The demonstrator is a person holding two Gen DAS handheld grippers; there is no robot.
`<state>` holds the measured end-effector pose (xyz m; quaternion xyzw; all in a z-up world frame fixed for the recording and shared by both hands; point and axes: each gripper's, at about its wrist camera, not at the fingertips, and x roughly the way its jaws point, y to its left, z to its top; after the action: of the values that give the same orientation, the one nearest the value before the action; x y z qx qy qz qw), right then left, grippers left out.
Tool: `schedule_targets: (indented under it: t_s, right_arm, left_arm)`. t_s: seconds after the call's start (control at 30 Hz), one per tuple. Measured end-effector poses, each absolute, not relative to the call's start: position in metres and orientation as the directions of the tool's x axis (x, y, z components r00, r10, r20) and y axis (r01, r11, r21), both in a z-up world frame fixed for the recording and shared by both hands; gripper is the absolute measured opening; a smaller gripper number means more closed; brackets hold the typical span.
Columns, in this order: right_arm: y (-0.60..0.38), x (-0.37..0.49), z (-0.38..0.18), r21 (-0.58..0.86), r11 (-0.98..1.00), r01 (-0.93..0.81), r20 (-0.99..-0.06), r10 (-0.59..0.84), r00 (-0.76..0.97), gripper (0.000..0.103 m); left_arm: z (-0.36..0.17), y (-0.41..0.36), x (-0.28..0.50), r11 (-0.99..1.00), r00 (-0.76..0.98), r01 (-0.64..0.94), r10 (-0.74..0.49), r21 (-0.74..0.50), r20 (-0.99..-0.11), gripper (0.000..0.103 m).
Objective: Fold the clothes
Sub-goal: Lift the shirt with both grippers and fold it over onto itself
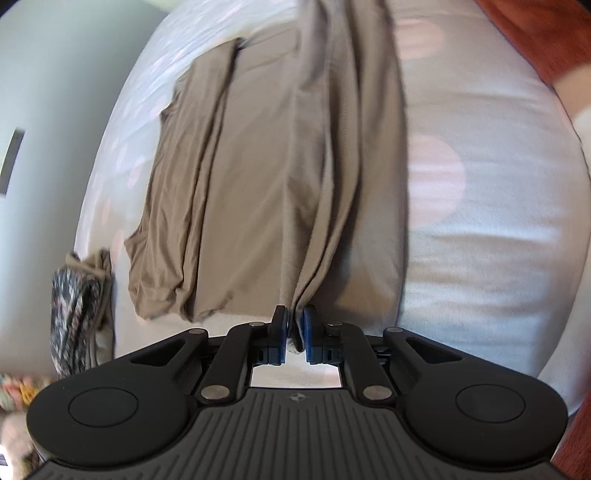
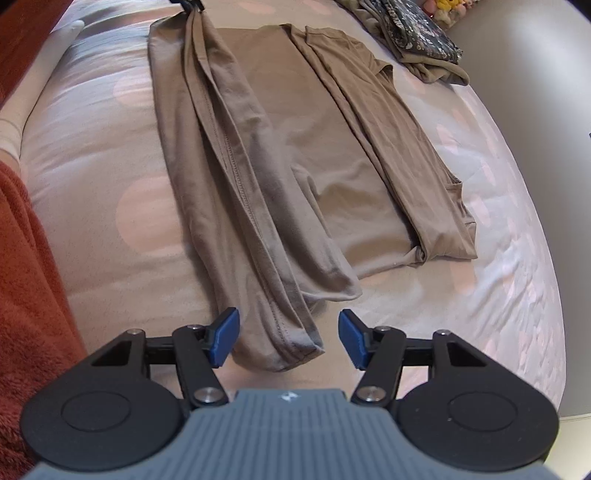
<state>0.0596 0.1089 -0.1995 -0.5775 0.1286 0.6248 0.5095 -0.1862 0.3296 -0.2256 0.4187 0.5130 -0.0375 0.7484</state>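
my left gripper (image 1: 295,326) is pinched on a bunched edge of the tan garment (image 1: 258,177), the blue pads nearly meeting with the cloth caught between them. from there the fabric runs straight away from me in a raised, gathered ridge across the pale bedsheet (image 1: 480,229).

my right gripper (image 2: 289,338) stands with its jaws apart, and the other end of that same long fold of the tan garment (image 2: 258,177) lies between the two blue pads without either pad pressing on it. its hemmed end sits just in front of the gripper body, flat on the pale bedsheet (image 2: 498,295).

seen from the right wrist, the rest of the garment spreads flat beyond, with one side already folded inward along the right edge. at the far end of the long fold my left gripper (image 2: 192,5) shows as a dark tip holding the cloth.

a rust-coloured blanket (image 2: 26,277) lies along the left side of the bed, and a patterned dark garment (image 2: 413,33) sits near the far right corner, apart from the tan one.
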Motion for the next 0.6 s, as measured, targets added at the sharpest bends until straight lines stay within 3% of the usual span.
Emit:
schedule_targets:
  t_s: [0.3, 0.33, 0.4, 0.6]
  right_arm:
    - [0.128, 0.093, -0.210, -0.294, -0.300, -0.908, -0.895, 0.419, 0.151, 0.046]
    - [0.130, 0.097, -0.212, -0.268, -0.278, -0.923, -0.902, 0.409, 0.139, 0.043]
    - [0.132, 0.102, -0.213, -0.220, -0.244, -0.944, -0.914, 0.391, 0.112, 0.019]
    - [0.118, 0.092, -0.199, -0.240, -0.254, -0.937, -0.900, 0.419, 0.117, 0.009]
  left_arm:
    - [-0.228, 0.334, -0.187, 0.707, 0.447, 0.434, 0.369, 0.559, -0.815, 0.006]
    - [-0.228, 0.335, -0.187, 0.719, 0.445, 0.423, 0.365, 0.552, -0.817, 0.006]
    - [-0.228, 0.339, -0.186, 0.741, 0.441, 0.400, 0.361, 0.540, -0.822, 0.006]
    - [-0.220, 0.345, -0.187, 0.803, 0.432, 0.331, 0.337, 0.495, -0.836, 0.003]
